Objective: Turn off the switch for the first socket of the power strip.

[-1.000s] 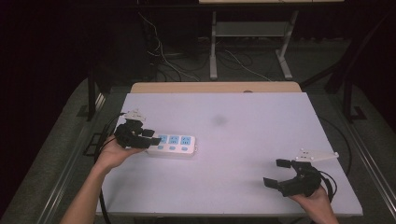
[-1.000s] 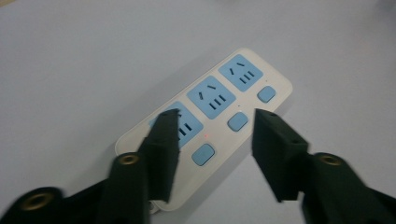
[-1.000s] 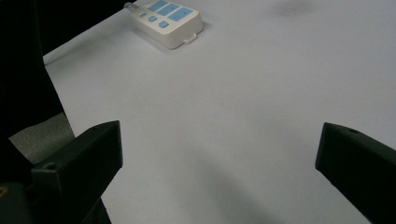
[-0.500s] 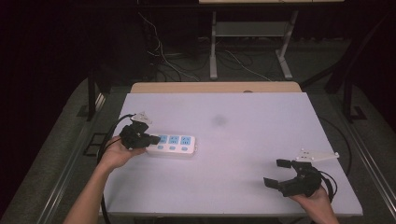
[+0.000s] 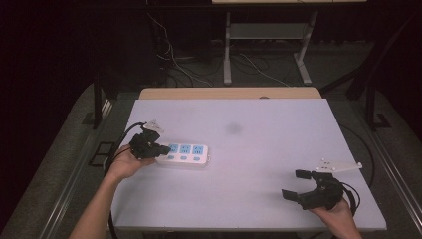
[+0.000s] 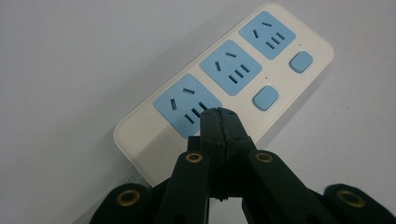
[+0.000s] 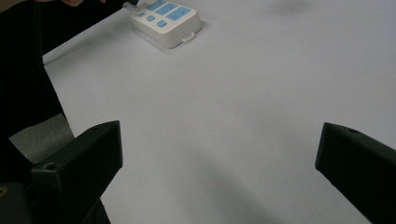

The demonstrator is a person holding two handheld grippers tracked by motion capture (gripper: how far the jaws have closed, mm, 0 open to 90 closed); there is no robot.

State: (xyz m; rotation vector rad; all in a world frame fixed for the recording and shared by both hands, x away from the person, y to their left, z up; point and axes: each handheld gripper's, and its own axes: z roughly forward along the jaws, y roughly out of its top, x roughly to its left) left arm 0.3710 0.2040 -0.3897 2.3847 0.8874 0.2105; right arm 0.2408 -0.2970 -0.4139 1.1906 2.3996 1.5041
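Two tools work over a white worktop (image 5: 259, 149). Nearest, the right tool (image 5: 297, 184) rests at the near right corner, jaws spread wide, gripping nothing. Farther left, the left tool (image 6: 219, 116) has its jaws pressed together, tips over the near end of a white power strip (image 5: 184, 155) with three blue sockets.

The power strip (image 5: 185, 155) lies on the table (image 5: 259, 129) toward my left side. My left gripper (image 5: 160, 149) is over its near-left end, and my right gripper (image 5: 297, 184) sits well apart near the table's front right corner.
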